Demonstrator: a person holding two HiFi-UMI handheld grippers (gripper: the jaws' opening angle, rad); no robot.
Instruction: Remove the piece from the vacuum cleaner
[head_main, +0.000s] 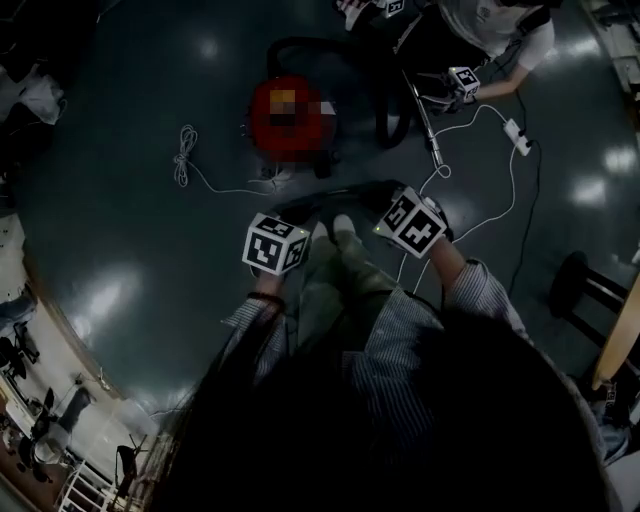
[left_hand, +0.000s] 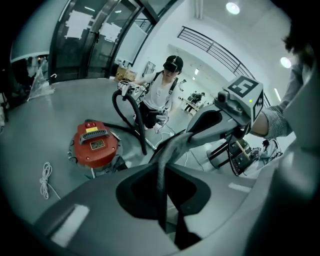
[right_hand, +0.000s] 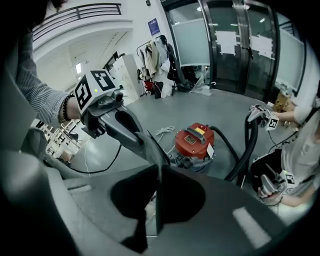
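Note:
The red canister vacuum cleaner (head_main: 285, 118) (left_hand: 95, 145) (right_hand: 194, 140) stands on the dark floor ahead of me, out of reach of both grippers. Its black hose (head_main: 385, 90) (left_hand: 131, 112) (right_hand: 245, 150) loops away toward a second person. My left gripper (head_main: 300, 212) (left_hand: 162, 165) and right gripper (head_main: 355, 198) (right_hand: 159, 165) are held up close together over my feet, their tips nearly meeting. Each shows the other: the right gripper (left_hand: 172, 147) crosses the left gripper view, and the left gripper (right_hand: 150, 145) crosses the right gripper view. On both, the jaws stand together with only a thin slit, and I see nothing between them.
A second person (head_main: 490, 30) (left_hand: 162, 95) sits beyond the vacuum with marker-cube grippers, holding the hose end. A metal wand (head_main: 425, 125) lies on the floor, with a coiled white cord (head_main: 183, 150) (left_hand: 46, 175), a white power strip (head_main: 518, 135) and a stool (head_main: 580, 285).

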